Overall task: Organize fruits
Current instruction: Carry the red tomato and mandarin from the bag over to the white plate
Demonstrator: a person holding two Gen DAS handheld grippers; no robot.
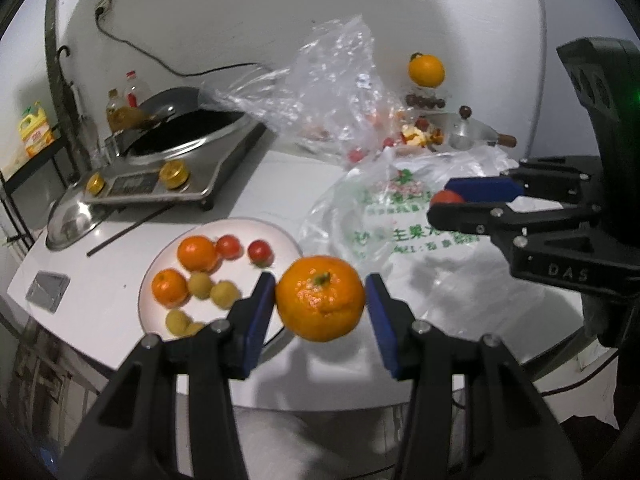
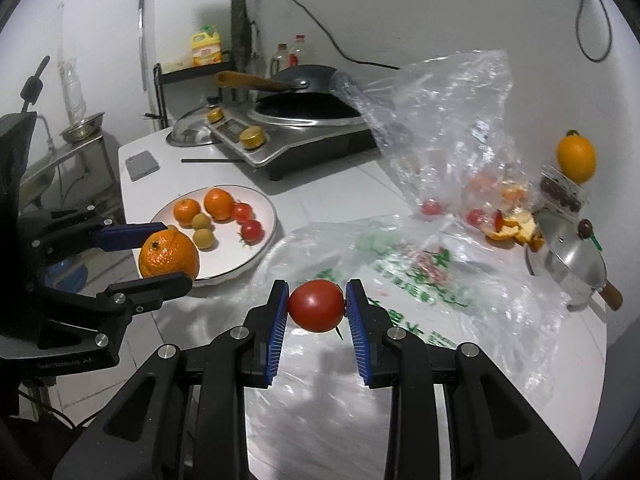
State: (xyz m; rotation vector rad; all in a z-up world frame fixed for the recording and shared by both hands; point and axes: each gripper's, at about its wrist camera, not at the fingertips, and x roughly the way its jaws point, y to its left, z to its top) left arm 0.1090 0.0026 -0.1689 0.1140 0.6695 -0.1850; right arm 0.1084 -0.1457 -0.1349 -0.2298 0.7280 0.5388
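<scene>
"DAS" marks the right claw (image 1: 448, 200) body.

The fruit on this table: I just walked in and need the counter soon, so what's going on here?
A person is sorting fruit with two handheld grippers. The left gripper is shut on an orange held by the white plate, which already has oranges, small tomatoes and yellowish fruits on it. The right gripper is shut on a tomato above the plastic bags.

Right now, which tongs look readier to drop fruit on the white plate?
The left tongs: their orange mandarin hangs at the round white plate's rim. The right tongs' red tomato is over the plastic bag.
</scene>
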